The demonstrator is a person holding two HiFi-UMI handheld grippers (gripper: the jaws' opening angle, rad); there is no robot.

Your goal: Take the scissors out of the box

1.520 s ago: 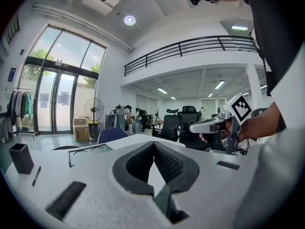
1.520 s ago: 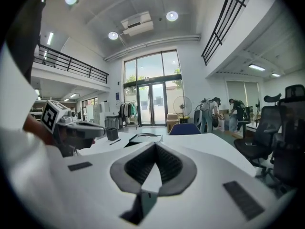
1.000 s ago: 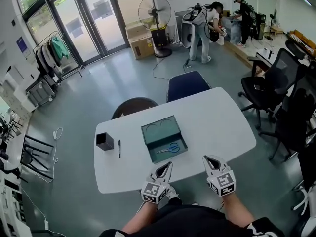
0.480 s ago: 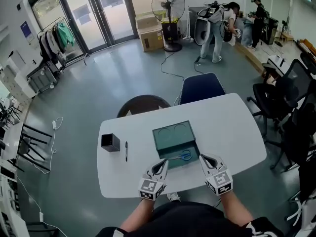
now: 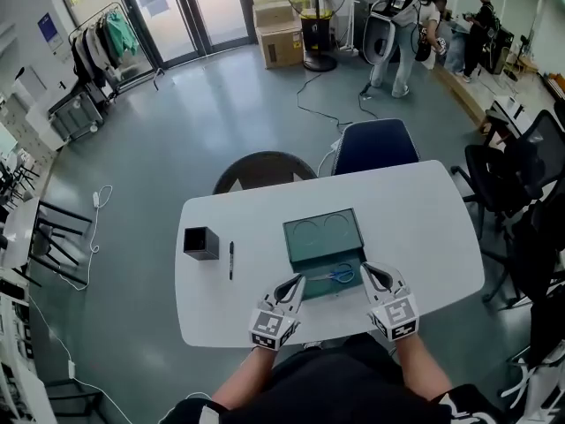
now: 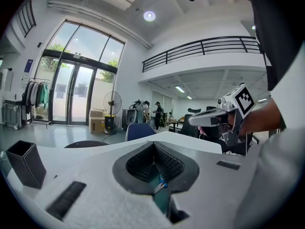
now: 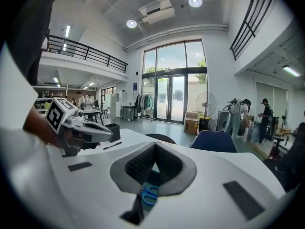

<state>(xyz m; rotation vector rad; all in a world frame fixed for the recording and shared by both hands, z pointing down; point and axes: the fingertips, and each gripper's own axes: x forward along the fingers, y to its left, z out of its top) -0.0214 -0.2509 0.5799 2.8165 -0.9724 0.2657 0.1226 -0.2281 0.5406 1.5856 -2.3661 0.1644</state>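
Note:
A dark green open box (image 5: 311, 235) lies on the white table (image 5: 415, 228). Blue-handled scissors (image 5: 336, 276) rest in its near part. My left gripper (image 5: 295, 282) is shut and empty, hovering at the box's near left corner. My right gripper (image 5: 370, 274) is also shut and empty, at the near right corner, just right of the scissors. In the left gripper view the scissors (image 6: 161, 185) show below the closed left gripper (image 6: 153, 145). The right gripper view shows the blue handles (image 7: 149, 194) under the closed right gripper (image 7: 155, 147).
A black square pen holder (image 5: 201, 242) and a black pen (image 5: 231, 261) sit on the table's left part. A blue chair (image 5: 372, 145) and a dark round chair (image 5: 263, 170) stand at the far side. Black office chairs (image 5: 512, 170) crowd the right.
Both grippers have moved forward from the table's near edge to the box's near corners, staying shut. The head view has shifted forward with them.

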